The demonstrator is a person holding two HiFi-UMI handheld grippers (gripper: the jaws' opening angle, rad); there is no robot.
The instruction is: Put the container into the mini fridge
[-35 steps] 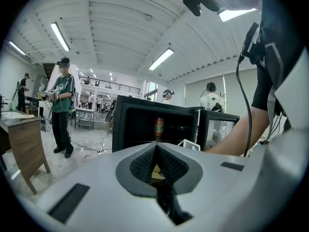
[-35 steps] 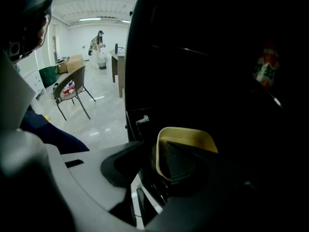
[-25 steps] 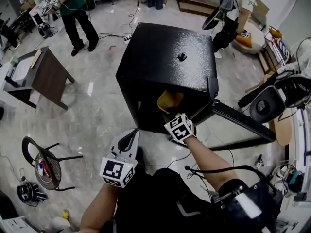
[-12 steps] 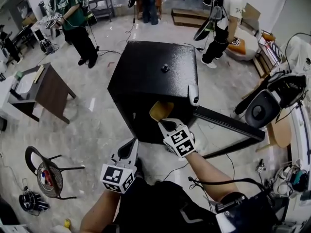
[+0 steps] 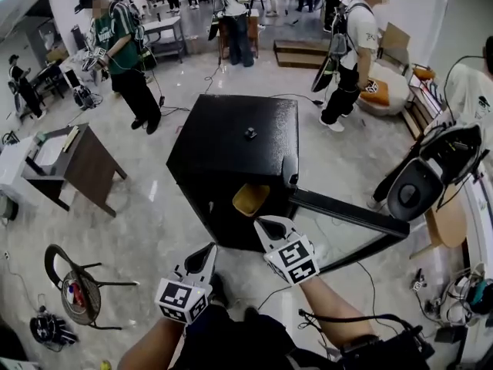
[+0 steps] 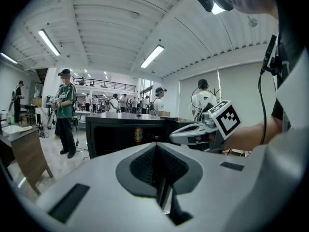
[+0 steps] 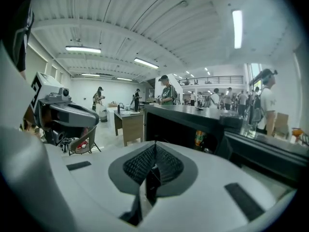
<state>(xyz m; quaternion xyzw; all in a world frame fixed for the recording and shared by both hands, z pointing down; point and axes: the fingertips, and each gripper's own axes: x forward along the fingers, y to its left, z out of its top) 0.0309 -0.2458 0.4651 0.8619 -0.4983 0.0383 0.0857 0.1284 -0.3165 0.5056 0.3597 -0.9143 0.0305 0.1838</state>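
Sitting inside the black box-shaped mini fridge: a small container with an orange-and-green label.
Both clenched, empty: left gripper, right gripper.

- I've drawn my right gripper back out of the black box-shaped mini fridge; its tip now sits just outside the opening.
- Its jaws have gone from apart to together, with nothing between them.
- The rounded yellow container now lies apart, ahead of that tip.
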